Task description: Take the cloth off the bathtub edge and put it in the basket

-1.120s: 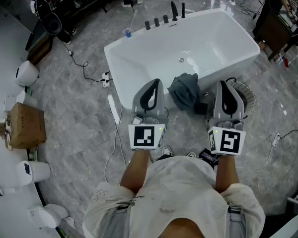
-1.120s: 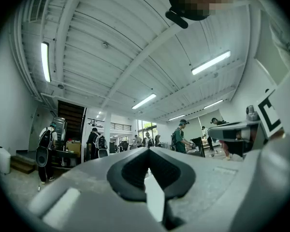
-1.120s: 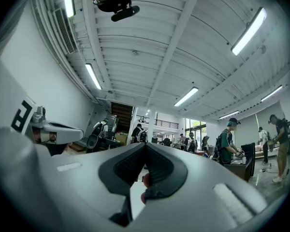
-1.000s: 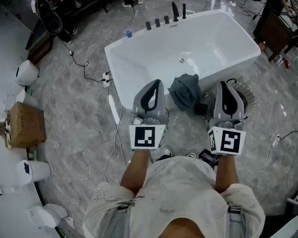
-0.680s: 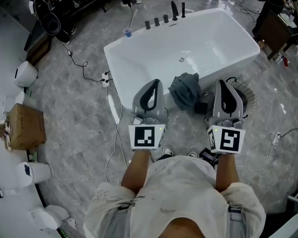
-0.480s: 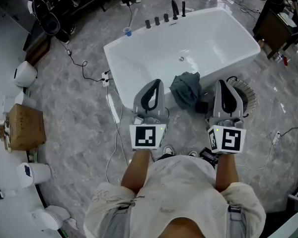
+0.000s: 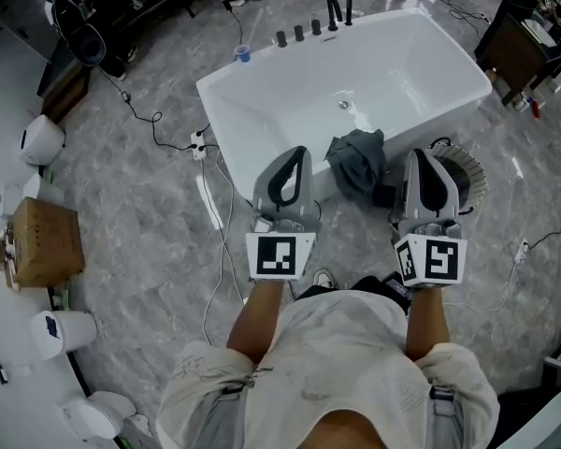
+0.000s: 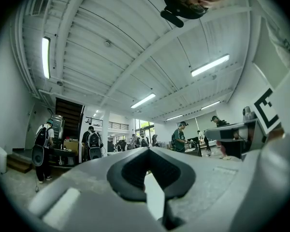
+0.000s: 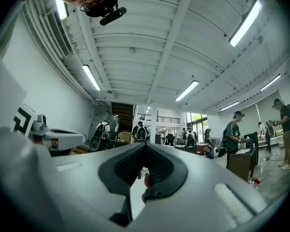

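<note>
My left gripper and right gripper hold nothing, their jaws closed. The cloth drapes over the tub edge, with the basket nearby.

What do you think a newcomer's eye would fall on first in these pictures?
Probably the big white bathtub on the grey marble floor, with a dark grey cloth draped over its near edge. Next come the left tool and right tool, both shut and empty, held on the near side of the tub, with the round basket just beyond the right one.
</note>
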`<state>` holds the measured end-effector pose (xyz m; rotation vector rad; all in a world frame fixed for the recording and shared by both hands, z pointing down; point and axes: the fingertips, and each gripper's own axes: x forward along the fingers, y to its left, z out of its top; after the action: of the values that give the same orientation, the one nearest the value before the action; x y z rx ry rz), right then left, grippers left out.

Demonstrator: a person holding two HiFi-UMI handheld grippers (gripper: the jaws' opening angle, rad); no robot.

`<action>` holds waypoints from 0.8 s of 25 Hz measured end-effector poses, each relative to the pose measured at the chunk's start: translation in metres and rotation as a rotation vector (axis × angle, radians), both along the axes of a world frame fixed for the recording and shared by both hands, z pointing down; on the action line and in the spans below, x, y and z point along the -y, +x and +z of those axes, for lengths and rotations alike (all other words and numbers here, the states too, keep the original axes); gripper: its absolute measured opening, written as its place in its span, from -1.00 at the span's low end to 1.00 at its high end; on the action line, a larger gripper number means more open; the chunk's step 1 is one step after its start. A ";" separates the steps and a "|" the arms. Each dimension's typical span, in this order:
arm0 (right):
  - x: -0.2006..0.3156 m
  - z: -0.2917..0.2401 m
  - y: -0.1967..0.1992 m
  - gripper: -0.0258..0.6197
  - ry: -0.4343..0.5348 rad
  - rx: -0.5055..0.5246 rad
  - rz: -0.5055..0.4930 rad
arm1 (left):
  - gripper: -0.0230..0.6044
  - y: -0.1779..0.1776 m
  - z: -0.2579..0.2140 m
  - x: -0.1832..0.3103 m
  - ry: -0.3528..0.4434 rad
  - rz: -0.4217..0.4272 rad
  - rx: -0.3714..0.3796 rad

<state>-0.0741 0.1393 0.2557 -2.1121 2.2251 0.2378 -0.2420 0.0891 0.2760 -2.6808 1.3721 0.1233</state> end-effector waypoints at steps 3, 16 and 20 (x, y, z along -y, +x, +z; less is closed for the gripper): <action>0.004 0.004 -0.005 -0.92 -0.020 -0.002 0.017 | -0.94 -0.007 0.003 0.005 -0.008 0.002 -0.007; 0.044 0.013 0.001 -0.92 -0.025 0.033 -0.047 | -0.94 0.006 0.003 0.040 0.017 0.006 -0.016; 0.068 0.014 0.025 -0.92 -0.027 0.029 -0.034 | -0.94 0.028 0.002 0.061 0.015 0.004 -0.013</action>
<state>-0.0493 0.0711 0.2700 -2.0752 2.2579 0.1751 -0.2139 0.0277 0.2783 -2.6757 1.3640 0.1510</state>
